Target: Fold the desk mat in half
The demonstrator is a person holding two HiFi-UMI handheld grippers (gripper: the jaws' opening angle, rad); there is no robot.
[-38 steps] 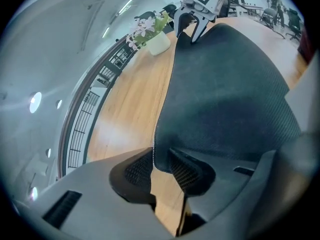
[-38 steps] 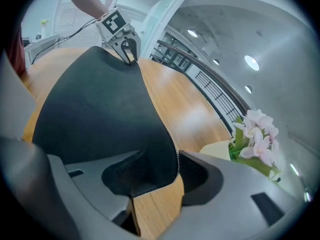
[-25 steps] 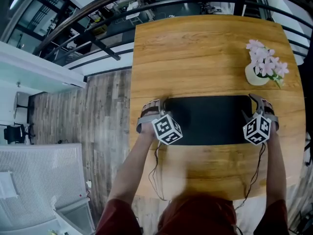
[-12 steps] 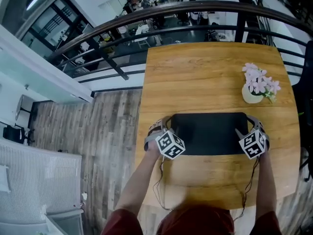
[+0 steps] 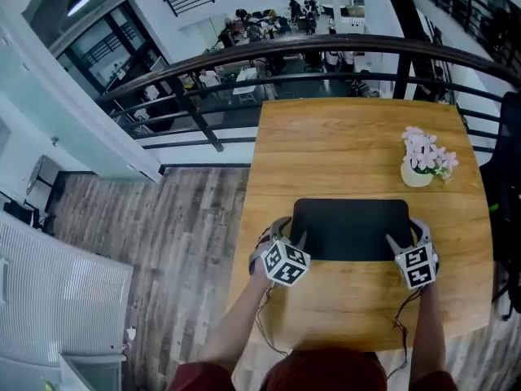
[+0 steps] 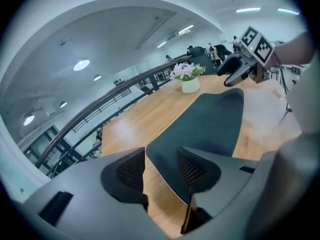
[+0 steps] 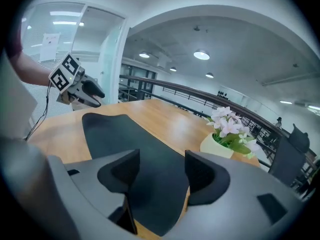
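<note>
**Head view.** A black desk mat (image 5: pixel 352 228) lies flat on the near half of a wooden table (image 5: pixel 342 145), with its long side across the view. The left gripper (image 5: pixel 291 233) stands at the mat's near-left corner and the right gripper (image 5: pixel 404 236) at its near-right corner. Both point away from the person. A white flower pot (image 5: pixel 415 175) with pale pink blooms stands beyond the mat's far-right corner, apart from it. A dark railing (image 5: pixel 269 51) runs past the table's far edge, and grey plank floor (image 5: pixel 187 218) lies to the left.

**Left gripper view.** The left gripper (image 6: pixel 161 159) is released. Its 2 jaws stand apart, have just been opening, and clasp nothing. The desk mat's (image 6: pixel 205 124) corner shows through the gap, lying on the table (image 6: pixel 145 114) with neither pad pressing it. The right gripper (image 6: pixel 226 75) hangs at the mat's other end, and the flower pot (image 6: pixel 190 85) stands beyond.

**Right gripper view.** The right gripper (image 7: pixel 162 164) is likewise released, its jaws wide apart. The desk mat (image 7: pixel 130 139) is visible between them on the table (image 7: pixel 165 114), ungripped. The left gripper (image 7: pixel 97 96) hangs over the mat's opposite end. The flower pot (image 7: pixel 220 146) stands just right of the mat.
</note>
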